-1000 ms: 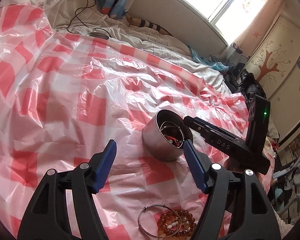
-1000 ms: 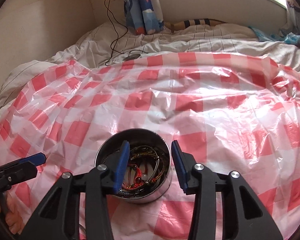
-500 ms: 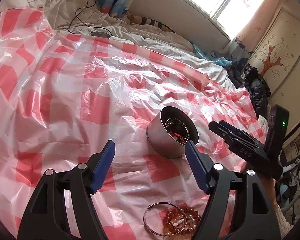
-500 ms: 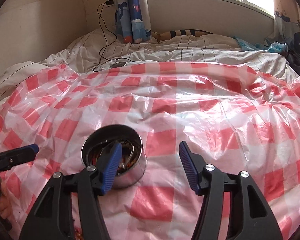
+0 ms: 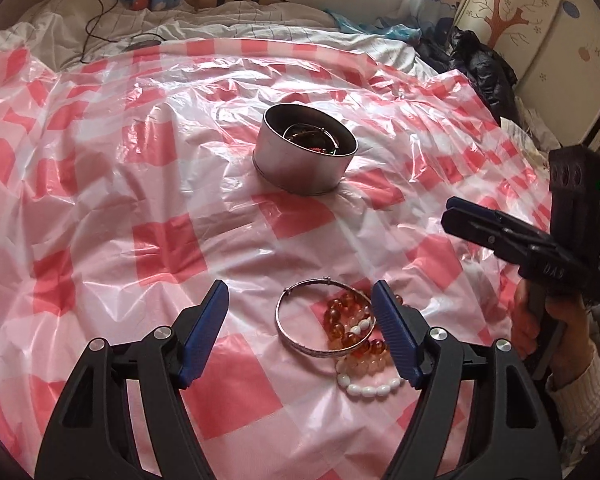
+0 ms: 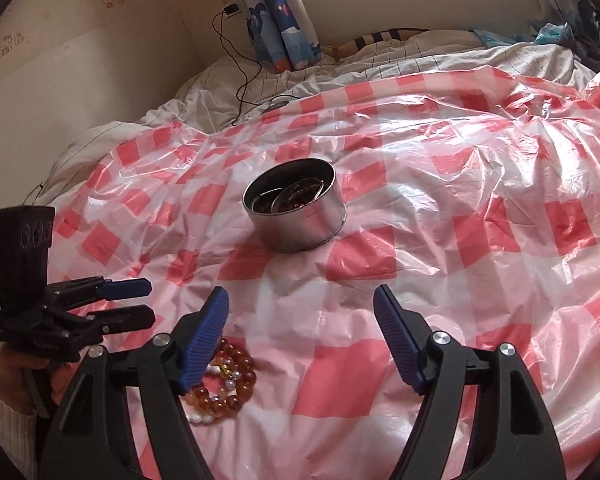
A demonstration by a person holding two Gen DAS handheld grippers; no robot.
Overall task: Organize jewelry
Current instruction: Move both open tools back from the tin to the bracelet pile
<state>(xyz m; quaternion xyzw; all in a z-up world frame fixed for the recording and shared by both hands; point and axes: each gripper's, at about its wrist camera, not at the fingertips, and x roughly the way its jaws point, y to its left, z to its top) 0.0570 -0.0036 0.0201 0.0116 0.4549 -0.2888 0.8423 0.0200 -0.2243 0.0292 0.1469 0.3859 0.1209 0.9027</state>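
The left gripper (image 5: 300, 334) hangs spread over a silver bangle (image 5: 325, 320) and amber bead bracelets (image 5: 350, 326) on red-checked plastic sheet (image 5: 140, 200); the right gripper (image 6: 301, 338) is opening, empty, near the round metal tin (image 6: 296, 212).

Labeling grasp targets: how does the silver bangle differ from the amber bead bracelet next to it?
The silver bangle is one smooth, thin metal hoop; the amber bead bracelet is a string of round translucent orange beads. The bangle lies open as a clean ring; the bead bracelet is bunched, partly inside and under the bangle. Both lie loose on the checked plastic sheet, outside the round tin.
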